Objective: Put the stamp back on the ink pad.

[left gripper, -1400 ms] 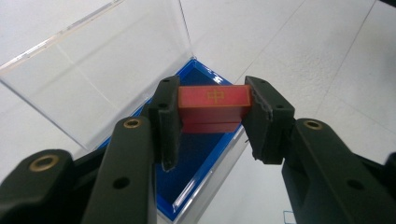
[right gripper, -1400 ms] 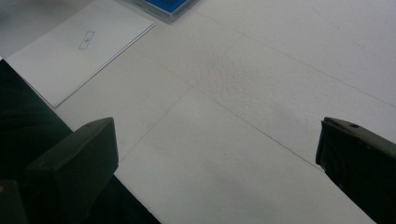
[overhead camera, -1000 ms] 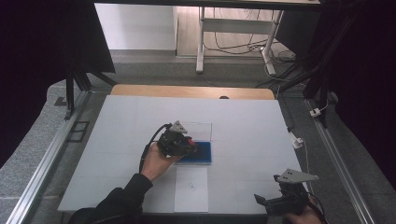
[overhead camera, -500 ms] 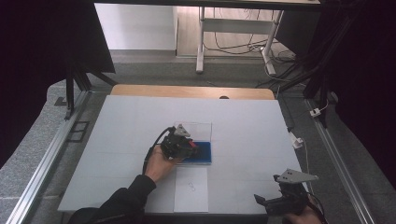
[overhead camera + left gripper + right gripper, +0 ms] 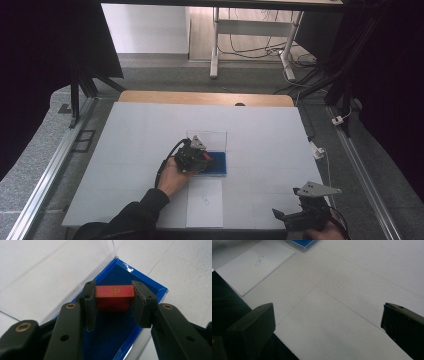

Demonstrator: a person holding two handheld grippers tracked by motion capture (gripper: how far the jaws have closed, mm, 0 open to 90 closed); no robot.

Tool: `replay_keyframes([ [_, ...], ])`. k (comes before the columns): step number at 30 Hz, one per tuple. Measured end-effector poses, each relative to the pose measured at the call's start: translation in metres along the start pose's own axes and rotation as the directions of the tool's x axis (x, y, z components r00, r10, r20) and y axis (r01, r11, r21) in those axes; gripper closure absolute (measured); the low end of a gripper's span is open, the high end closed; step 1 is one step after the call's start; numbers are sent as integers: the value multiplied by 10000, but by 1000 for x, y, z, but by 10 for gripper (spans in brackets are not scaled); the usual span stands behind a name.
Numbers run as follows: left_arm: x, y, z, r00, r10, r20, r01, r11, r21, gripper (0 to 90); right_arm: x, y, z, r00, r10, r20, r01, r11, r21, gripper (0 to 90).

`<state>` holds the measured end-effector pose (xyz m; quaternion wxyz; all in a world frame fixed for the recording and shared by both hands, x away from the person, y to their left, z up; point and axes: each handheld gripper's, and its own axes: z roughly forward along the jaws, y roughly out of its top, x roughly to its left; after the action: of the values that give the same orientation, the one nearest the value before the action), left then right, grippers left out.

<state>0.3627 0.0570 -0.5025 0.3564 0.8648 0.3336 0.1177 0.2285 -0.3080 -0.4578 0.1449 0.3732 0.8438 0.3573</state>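
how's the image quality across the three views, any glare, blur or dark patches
High view: dark at both sides, the white table evenly lit, slightly soft. Left gripper view: the small red block with a gold mark is sharp, the near black jaws blur, glare glints on the clear plastic box edge. Right gripper view: soft, both jaws out of focus, the white paper sheet readable.

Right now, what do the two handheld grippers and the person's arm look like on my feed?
Both grippers are black with two jaws. The left gripper has linked arms with brass-coloured pivot pins, a grey three-cornered plate on top and a black cable looping off it. The right gripper has broad, blocky jaws and its own grey plate. The left forearm wears a dark sleeve.
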Motion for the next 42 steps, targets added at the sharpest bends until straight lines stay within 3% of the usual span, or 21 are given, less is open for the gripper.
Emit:
replay_keyframes([
  [14,2,2,0,9993,-321,198,320,9995,87,567,0,0,0,10000,-7,-13,7,10000,-1,0],
  [27,4,5,-5,9971,-677,340,681,9976,-105,381,0,0,0,10000,-15,-19,15,10000,-13,0],
  [32,5,5,-8,9965,-773,325,778,9969,-154,250,0,0,0,10000,-18,-22,18,10000,-46,0],
  [35,5,5,-9,9949,-858,540,867,9961,-159,161,0,0,0,10000,-8,-29,7,10000,-57,0],
  [42,5,6,-15,9905,-1018,922,1038,9944,-176,72,0,0,-1,10000,-13,-44,13,10000,-82,0],
])
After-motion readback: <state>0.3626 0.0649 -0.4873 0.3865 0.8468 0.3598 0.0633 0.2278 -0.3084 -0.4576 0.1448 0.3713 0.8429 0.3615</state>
